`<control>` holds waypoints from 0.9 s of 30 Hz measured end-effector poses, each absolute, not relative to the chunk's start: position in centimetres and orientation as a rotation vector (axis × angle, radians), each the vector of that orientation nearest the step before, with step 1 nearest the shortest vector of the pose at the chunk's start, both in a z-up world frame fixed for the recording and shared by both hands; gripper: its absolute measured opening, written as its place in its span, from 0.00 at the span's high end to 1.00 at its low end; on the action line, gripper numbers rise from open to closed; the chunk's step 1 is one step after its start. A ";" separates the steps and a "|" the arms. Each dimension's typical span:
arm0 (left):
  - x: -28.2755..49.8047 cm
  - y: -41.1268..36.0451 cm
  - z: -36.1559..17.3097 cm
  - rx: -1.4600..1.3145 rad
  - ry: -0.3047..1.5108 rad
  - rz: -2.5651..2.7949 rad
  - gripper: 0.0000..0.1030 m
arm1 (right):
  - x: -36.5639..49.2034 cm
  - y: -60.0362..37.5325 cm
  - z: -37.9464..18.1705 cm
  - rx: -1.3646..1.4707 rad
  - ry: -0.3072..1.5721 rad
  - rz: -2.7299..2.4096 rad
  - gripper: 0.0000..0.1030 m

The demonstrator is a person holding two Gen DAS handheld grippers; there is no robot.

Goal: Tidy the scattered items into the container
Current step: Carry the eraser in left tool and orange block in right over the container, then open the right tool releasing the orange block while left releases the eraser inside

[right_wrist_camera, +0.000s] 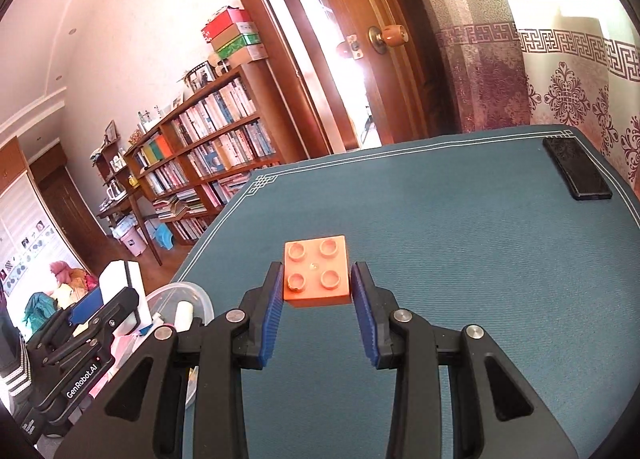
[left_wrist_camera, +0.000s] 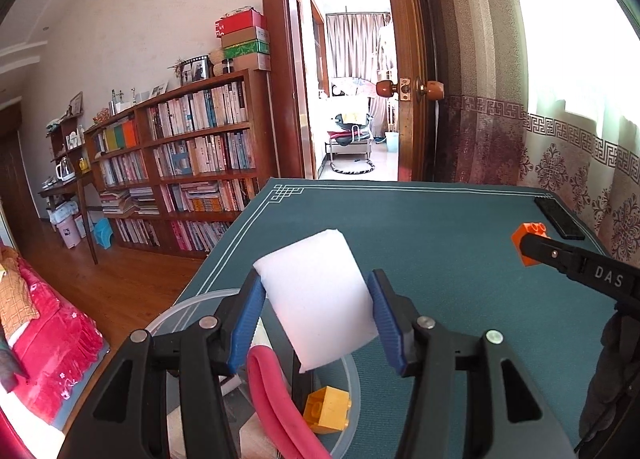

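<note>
With a yellow brick [left_wrist_camera: 327,407] and pink band [left_wrist_camera: 267,395] already in the clear container [left_wrist_camera: 352,399], the left gripper [left_wrist_camera: 316,313] pinched a white sponge [left_wrist_camera: 316,295] above it while the right gripper [right_wrist_camera: 316,293] clamped an orange brick [right_wrist_camera: 316,275] over the mat [right_wrist_camera: 460,239], both undeposited.

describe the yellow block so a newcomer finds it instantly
Start at the green table mat, then the clear plastic bowl at its near left corner. The yellow block lies inside beside a pink strap; it is the only studded yellow brick.
</note>
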State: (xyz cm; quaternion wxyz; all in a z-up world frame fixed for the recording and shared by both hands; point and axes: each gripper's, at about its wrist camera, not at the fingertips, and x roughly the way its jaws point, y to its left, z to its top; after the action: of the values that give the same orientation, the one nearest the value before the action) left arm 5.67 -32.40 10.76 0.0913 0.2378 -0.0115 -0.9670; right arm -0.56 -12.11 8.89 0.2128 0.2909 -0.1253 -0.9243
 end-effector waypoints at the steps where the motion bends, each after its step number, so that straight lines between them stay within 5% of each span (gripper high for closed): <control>1: 6.0 -32.9 10.7 0.711 -0.022 -2.871 0.43 | -0.2 -12.5 9.0 0.805 -0.343 -2.558 0.64; 27: 10.2 -43.6 10.1 0.766 0.190 -2.811 0.43 | 5.3 -24.8 7.9 0.844 -0.166 -2.316 0.64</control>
State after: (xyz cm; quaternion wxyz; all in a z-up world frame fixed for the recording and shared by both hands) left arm 10.25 -43.65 10.10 0.1105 0.2609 0.0646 -0.9569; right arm 5.32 -24.83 7.85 0.3294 0.3225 -0.0636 -0.8851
